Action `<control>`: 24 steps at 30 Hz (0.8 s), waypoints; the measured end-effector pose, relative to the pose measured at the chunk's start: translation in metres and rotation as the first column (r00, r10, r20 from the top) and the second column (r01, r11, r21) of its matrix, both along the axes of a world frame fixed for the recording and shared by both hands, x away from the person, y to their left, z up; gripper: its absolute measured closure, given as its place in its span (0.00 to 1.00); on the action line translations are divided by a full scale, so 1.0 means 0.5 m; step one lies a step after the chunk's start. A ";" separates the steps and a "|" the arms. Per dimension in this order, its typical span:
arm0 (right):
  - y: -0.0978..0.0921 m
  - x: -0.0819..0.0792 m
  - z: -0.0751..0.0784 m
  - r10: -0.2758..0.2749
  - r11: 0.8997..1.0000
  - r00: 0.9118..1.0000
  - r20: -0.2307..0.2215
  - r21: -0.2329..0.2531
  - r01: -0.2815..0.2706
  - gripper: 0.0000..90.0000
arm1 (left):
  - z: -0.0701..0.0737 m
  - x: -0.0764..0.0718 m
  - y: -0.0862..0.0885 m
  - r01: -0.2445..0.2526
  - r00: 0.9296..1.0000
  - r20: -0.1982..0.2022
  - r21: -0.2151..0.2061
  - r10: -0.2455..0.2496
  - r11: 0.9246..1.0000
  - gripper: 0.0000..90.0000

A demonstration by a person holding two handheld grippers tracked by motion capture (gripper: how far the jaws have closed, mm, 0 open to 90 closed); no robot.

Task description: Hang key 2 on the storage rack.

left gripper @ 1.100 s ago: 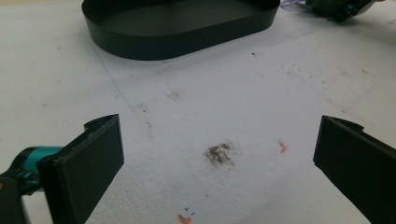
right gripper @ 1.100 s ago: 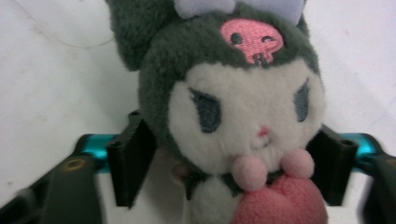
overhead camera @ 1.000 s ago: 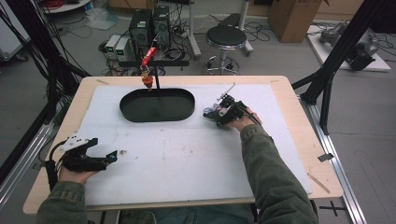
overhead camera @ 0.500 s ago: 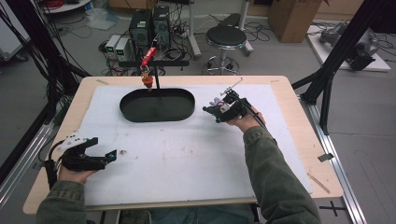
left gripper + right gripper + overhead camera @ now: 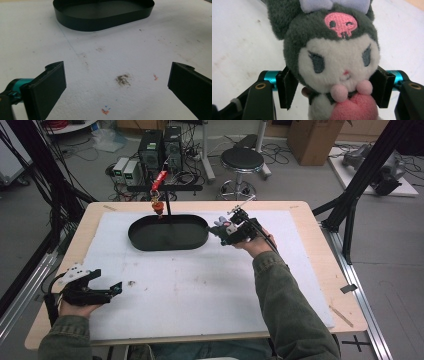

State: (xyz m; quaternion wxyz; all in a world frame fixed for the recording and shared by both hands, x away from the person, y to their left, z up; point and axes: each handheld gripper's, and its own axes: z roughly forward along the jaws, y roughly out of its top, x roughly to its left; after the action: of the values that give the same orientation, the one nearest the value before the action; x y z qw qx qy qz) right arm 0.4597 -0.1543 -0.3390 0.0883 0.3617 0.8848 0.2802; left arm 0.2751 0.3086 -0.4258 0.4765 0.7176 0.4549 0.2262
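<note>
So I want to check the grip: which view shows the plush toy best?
The right gripper view: the plush toy faces the camera, squeezed between the right gripper jaws. The high view shows it small, beside the black tray.

black tray (image 5: 168, 234) ahead, mat (image 5: 200, 290) open

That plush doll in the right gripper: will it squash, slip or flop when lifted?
The plush doll looks soft and fuzzy, so it probably squashes between the right gripper jaws rather than slipping. It seems light for its size. Held at the neck, the big head may flop or tilt. Likely not fragile.
</note>
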 end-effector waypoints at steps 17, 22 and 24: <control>0.072 0.028 0.080 0.017 0.999 0.999 0.038 0.026 -0.018 0.38 | 0.002 0.004 -0.005 0.001 1.000 0.001 -0.029 -0.001 1.000 0.02; 0.083 0.043 0.106 0.024 1.000 0.999 0.048 0.017 -0.025 0.38 | 0.000 0.004 -0.008 0.008 1.000 -0.001 -0.029 -0.008 1.000 0.02; 0.087 0.051 0.121 0.022 1.000 0.998 0.058 0.020 -0.023 0.38 | 0.000 0.005 -0.007 0.012 1.000 -0.001 -0.033 -0.012 0.999 0.02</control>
State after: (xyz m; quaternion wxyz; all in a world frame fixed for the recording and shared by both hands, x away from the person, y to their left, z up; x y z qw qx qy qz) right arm 0.4851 -0.1108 -0.2787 0.1069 0.3446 0.8829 0.3004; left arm 0.2778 0.3053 -0.4257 0.4893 0.7124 0.4546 0.2153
